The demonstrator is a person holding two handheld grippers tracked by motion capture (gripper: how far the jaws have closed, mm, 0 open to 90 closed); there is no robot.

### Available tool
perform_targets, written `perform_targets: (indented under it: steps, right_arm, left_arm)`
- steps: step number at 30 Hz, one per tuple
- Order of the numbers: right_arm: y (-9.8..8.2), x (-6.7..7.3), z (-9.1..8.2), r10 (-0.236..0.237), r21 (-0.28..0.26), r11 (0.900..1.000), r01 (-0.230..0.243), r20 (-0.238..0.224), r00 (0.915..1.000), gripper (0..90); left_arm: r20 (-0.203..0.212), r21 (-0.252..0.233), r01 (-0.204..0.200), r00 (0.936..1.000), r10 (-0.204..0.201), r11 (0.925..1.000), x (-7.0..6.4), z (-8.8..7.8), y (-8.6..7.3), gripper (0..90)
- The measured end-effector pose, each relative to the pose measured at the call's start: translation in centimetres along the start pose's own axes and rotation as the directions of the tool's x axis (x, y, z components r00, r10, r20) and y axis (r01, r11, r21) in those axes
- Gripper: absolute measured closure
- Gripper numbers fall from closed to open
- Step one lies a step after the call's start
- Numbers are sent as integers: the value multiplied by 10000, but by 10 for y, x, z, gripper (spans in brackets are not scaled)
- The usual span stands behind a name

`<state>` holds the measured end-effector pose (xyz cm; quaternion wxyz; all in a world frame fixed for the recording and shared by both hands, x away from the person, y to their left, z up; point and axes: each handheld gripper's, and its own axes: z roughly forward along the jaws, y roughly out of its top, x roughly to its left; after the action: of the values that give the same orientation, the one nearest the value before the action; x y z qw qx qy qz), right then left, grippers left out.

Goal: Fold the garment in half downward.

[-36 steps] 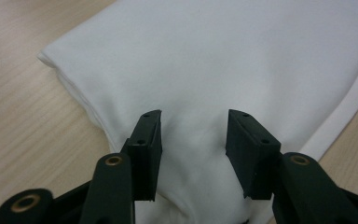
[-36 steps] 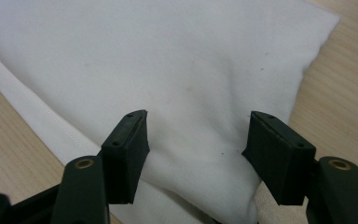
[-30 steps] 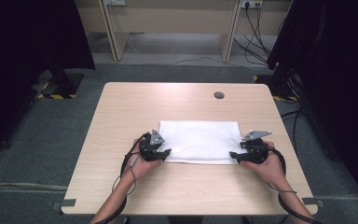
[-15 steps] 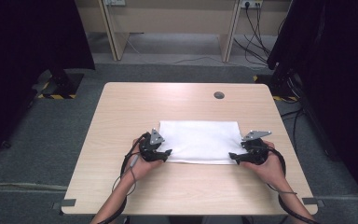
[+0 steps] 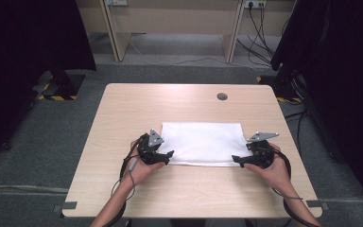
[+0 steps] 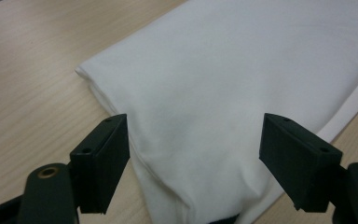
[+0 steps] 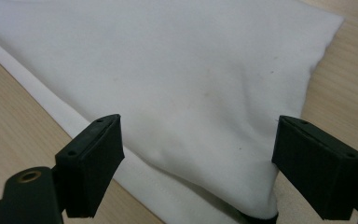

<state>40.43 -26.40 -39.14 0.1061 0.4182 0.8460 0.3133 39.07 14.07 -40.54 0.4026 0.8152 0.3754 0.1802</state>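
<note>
A folded white cloth [image 5: 202,142] lies flat on the wooden table [image 5: 170,104], its long side towards the person. My left gripper [image 5: 169,156] is at the cloth's near left corner. In the left gripper view the cloth [image 6: 223,70] runs up between the jaws of the left gripper [image 6: 198,128], which have just been opening and stand wide, with no pad touching it. My right gripper [image 5: 236,160] is at the near right corner. Its jaws have likewise been opening, and the right gripper [image 7: 200,125] straddles a slightly puckered corner of the cloth [image 7: 177,60] without pressing on it.
A round cable grommet [image 5: 222,96] sits in the tabletop behind the cloth. Bare wood surrounds the cloth on all sides. Dark curtains flank the table, and cables [image 5: 257,21] trail over the floor at the back right.
Both grippers' jaws stand wider apart than before and have let go of the cloth's near corners. The hands stay almost in place, and the cloth has not shifted.
</note>
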Motion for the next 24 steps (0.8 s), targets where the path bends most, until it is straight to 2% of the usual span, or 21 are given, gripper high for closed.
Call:
perform_targets:
  steps: [2,3,4,5,7,8,9,10,12,13,14,15,17,18,24]
  right_arm:
    - [-1,1,-5,-29,-98,9999,29,-66,10000,137]
    - [-1,1,-5,-29,-98,9999,29,-66,10000,137]
    - [-1,1,-5,-29,-98,9999,29,-66,10000,137]
    - [-2,3,-10,-50,-184,9998,48,-125,9999,130]
    - [-5,4,-15,-49,-253,9997,46,-134,9999,125]
    - [-5,4,-15,-49,-253,9997,46,-134,9999,125]
    - [-5,4,-15,-49,-253,9997,46,-134,9999,125]
    - [-9,4,-21,9,-313,9995,-13,-133,9999,120]
    - [-13,4,-27,108,-438,9990,-116,-201,9997,120]
    - [-13,4,-27,108,-438,9990,-116,-201,9997,116]
    - [-13,4,-27,108,-438,9990,-116,-201,9997,116]
    - [-18,4,-33,152,-499,9986,-161,-196,9997,113]
    - [-22,5,-39,152,-559,9983,-161,-173,9997,113]
    - [-22,5,-39,152,-559,9983,-161,-173,9997,112]
    - [-30,2,-51,246,-713,9971,-254,-114,9996,111]
  left_arm:
    - [0,0,0,10000,0,10000,0,0,0,218]
    - [36,-185,71,10000,-70,9998,-1,-10,-2,218]
    - [36,-185,71,10000,-70,9998,-1,-10,-2,213]
    - [37,-333,43,10000,-42,9994,-2,-22,-5,213]
    - [37,-333,43,10000,-42,9994,-2,-22,-5,190]
    - [20,-454,60,10000,-59,9990,-3,-34,-9,190]
    - [20,-454,60,10000,-59,9990,-3,-34,-9,169]
    - [-27,-577,165,9999,-166,9982,-4,-44,-14,169]
    - [-27,-577,165,9999,-166,9982,-4,-44,-14,149]
    - [-91,-714,369,9993,-376,9968,-3,-53,-20,149]
    - [-91,-714,369,9993,-376,9968,-3,-53,-20,136]
    - [-136,-783,439,9989,-451,9960,-3,-61,-27,136]
    - [-136,-783,439,9989,-451,9960,-3,-61,-27,136]
    - [-182,-725,421,9989,-436,9965,-2,-66,-33,136]
    - [-306,-682,504,9981,-525,9964,0,-73,-43,143]
